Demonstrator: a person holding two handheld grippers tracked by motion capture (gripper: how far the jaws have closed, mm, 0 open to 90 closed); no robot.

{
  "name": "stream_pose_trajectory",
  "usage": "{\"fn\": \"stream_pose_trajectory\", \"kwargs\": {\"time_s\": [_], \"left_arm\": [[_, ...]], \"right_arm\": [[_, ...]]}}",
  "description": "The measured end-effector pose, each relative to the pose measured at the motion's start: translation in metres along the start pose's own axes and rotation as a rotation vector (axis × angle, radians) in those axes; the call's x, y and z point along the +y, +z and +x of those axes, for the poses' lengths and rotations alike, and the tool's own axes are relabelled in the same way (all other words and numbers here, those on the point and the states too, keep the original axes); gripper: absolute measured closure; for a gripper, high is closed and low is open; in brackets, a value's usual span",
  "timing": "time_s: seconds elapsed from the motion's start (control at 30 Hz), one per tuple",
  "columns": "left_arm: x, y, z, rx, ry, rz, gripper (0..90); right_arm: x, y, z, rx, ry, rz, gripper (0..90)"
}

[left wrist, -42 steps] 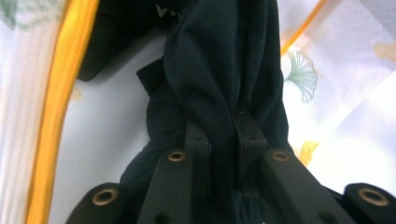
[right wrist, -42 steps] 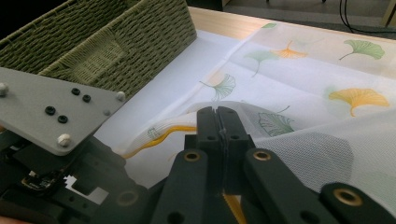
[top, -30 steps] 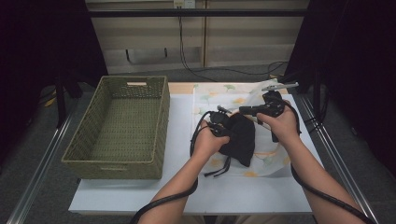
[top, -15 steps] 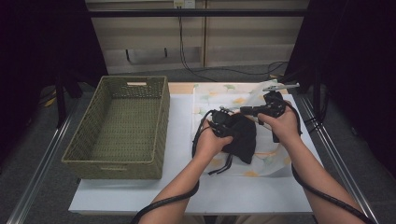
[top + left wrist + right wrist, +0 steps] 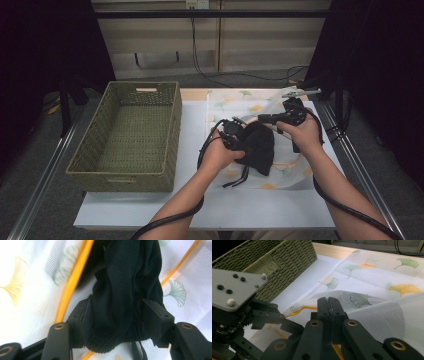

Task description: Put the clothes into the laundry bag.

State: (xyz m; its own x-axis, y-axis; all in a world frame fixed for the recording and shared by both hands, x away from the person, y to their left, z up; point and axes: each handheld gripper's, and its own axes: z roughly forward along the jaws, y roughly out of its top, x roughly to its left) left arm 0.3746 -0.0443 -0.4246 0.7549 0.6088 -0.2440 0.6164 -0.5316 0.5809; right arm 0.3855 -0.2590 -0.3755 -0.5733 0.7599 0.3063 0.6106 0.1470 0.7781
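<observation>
A black garment (image 5: 260,147) lies bunched on a white mesh bag (image 5: 235,102) printed with ginkgo leaves and edged in orange. My left gripper (image 5: 241,142) is at the garment's left side. In the left gripper view its jaws have just been opening; they stand apart on either side of the black garment (image 5: 125,285), which bulges between them, so the left gripper (image 5: 117,313) is open. My right gripper (image 5: 262,119) is just behind the garment. It is shut on the mesh bag's (image 5: 377,312) edge and holds it lifted; the right gripper's (image 5: 329,303) jaws meet flat.
An empty green woven basket (image 5: 125,172) stands at the table's left, and its wall (image 5: 282,262) is close to the bag's near corner. Black drawstrings trail from the garment toward the table's front. A metal rail runs along each side of the white table (image 5: 250,210).
The left hand has shifted only slightly at the garment. The right hand, the lifted bag edge and the basket have stayed where they were.
</observation>
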Motion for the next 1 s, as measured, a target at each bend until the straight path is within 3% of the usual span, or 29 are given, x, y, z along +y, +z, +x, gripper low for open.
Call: {"fn": "stream_pose_trajectory", "kwargs": {"time_s": [0.07, 0.23, 0.3, 0.4, 0.6, 0.8, 0.93, 1.0], "left_arm": [[-0.002, 0.003, 0.000, 0.007, -0.016, 0.010, 42.6], [-0.005, 0.009, -0.002, -0.031, -0.019, 0.057, 68.9], [-0.004, 0.010, -0.001, -0.044, -0.053, 0.022, 75.4], [-0.003, 0.008, 0.002, -0.027, -0.070, -0.014, 81.2], [0.003, 0.005, 0.009, 0.021, -0.105, -0.107, 83.1], [0.007, 0.006, 0.013, 0.080, -0.096, -0.170, 83.2], [0.006, 0.007, 0.011, 0.053, -0.099, -0.139, 81.4], [0.005, 0.006, 0.010, 0.037, -0.098, -0.139, 73.0]], "right_arm": [[0.000, 0.000, 0.000, -0.002, 0.002, 0.002, 89.8], [0.000, 0.000, 0.000, 0.000, 0.003, 0.004, 89.8], [0.000, 0.000, -0.001, 0.001, 0.006, 0.005, 89.8], [0.000, 0.000, -0.001, 0.002, 0.007, 0.004, 89.7], [0.000, -0.001, -0.001, 0.002, 0.008, 0.000, 89.8], [0.000, 0.000, 0.000, 0.005, 0.008, 0.000, 89.8], [-0.001, 0.000, -0.001, 0.007, 0.010, 0.005, 89.7], [-0.002, 0.000, -0.001, 0.008, 0.009, 0.005, 89.8]]}}
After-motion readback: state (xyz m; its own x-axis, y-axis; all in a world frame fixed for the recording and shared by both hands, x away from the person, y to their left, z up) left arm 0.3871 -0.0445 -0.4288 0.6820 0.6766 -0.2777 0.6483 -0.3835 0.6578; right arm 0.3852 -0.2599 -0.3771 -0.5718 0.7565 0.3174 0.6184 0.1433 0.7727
